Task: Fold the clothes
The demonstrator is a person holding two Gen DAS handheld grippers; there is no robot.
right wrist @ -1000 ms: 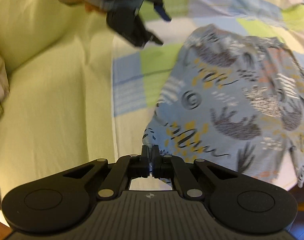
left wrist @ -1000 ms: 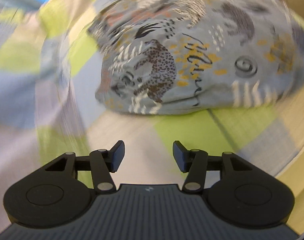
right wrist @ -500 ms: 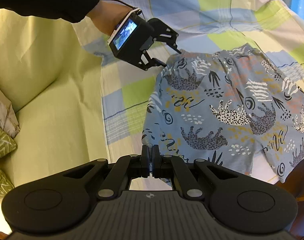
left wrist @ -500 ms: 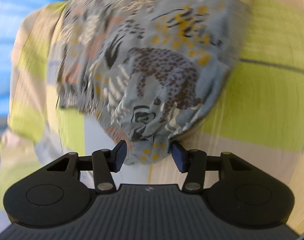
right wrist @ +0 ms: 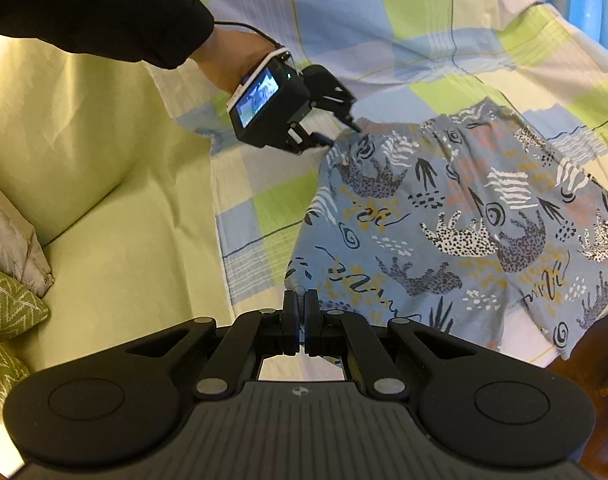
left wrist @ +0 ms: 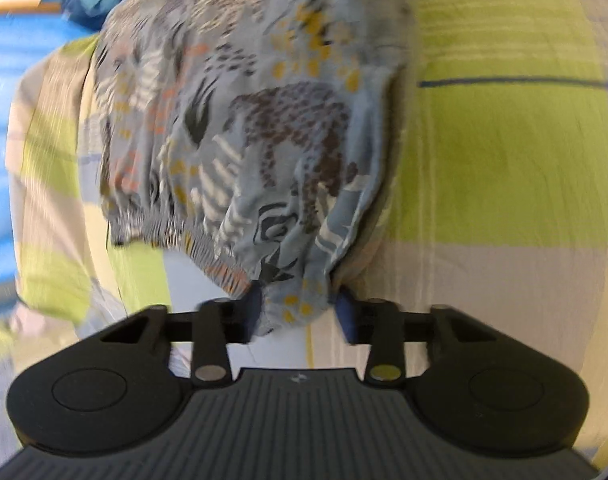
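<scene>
The checked sheet [right wrist: 404, 28] is covered by thin, limp printed shorts [right wrist: 464, 220], spread flat. The waistband corner sits between the left gripper's [left wrist: 300, 314] part-open jaws; they should be closed fully before lifting. The right gripper [right wrist: 300, 320] is clamped on the hem corner.

One pair of printed shorts [right wrist: 456, 232] lies on one checked bedsheet [right wrist: 384, 12]. Two grippers show: the left gripper [right wrist: 338, 130] and the right gripper [right wrist: 300, 312], each with two fingers. One sleeved arm [right wrist: 104, 8] reaches in. Three cushions [right wrist: 8, 304] sit at the left edge.
</scene>
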